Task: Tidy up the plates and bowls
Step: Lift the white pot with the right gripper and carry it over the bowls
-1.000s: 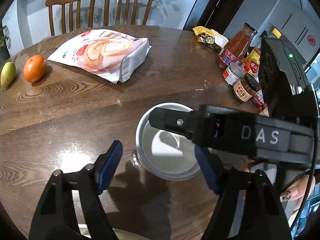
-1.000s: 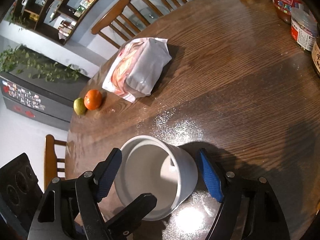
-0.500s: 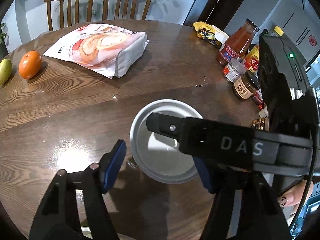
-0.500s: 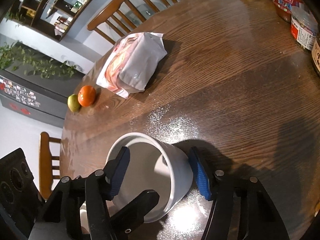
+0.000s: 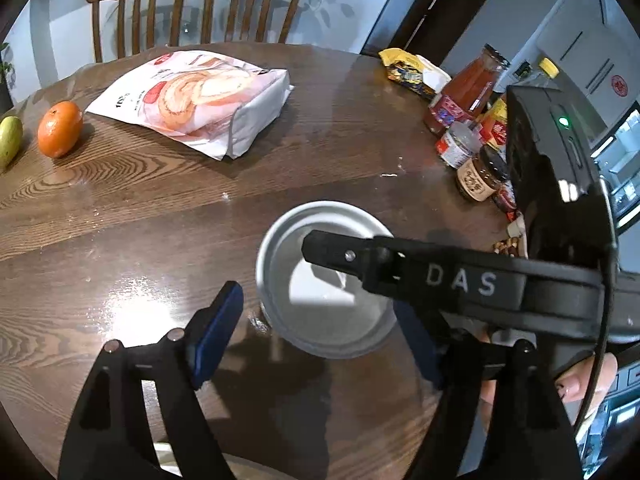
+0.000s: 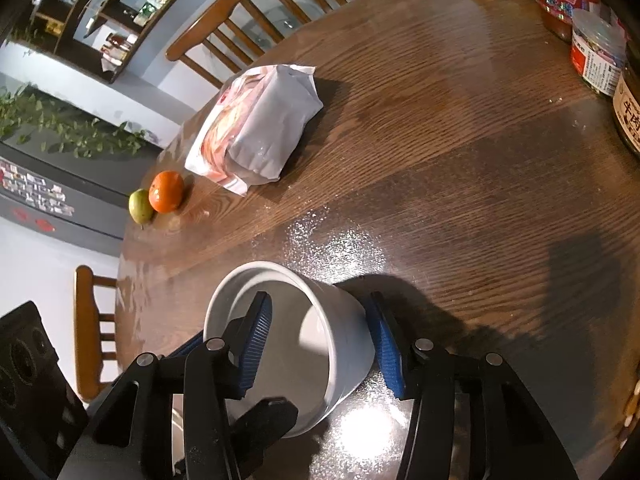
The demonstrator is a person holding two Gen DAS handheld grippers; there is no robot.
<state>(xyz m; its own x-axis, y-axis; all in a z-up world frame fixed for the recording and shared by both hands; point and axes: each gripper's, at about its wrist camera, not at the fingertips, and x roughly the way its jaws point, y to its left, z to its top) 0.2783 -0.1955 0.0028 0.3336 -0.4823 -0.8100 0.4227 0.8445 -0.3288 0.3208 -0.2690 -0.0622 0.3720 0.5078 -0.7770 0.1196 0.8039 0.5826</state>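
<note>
1. Bowl: white, deep, stands on the brown wooden desk near its front edge, rim up, nothing visible inside.
2. Right gripper: straddles the bowl's right wall. Left blue pad sits inside the bowl, right blue pad outside against the wall. Jaws have just been closing, wall between them. Outer pad looks to be touching; inner pad contact is hard to read from this angle, so I can't tell whether the grip is firm yet.
3. Left gripper: released, jaws have just been opening. Left blue pad is clear of the bowl, just beside its left side; the right pad is mostly hidden behind the right gripper's black finger marked "DAS", which crosses the bowl's rim in the left wrist view.
4. Hand of the person shows at the right edge of the left wrist view, behind the right gripper body.
5. Rest of desk: pink-white snack bag toward the far edge; orange and green fruit touching or nearly so near the left edge; sauce bottle and jars clustered at the right edge; yellow packet at the far right.
6. Two wooden chairs stand behind the far edge.
</note>
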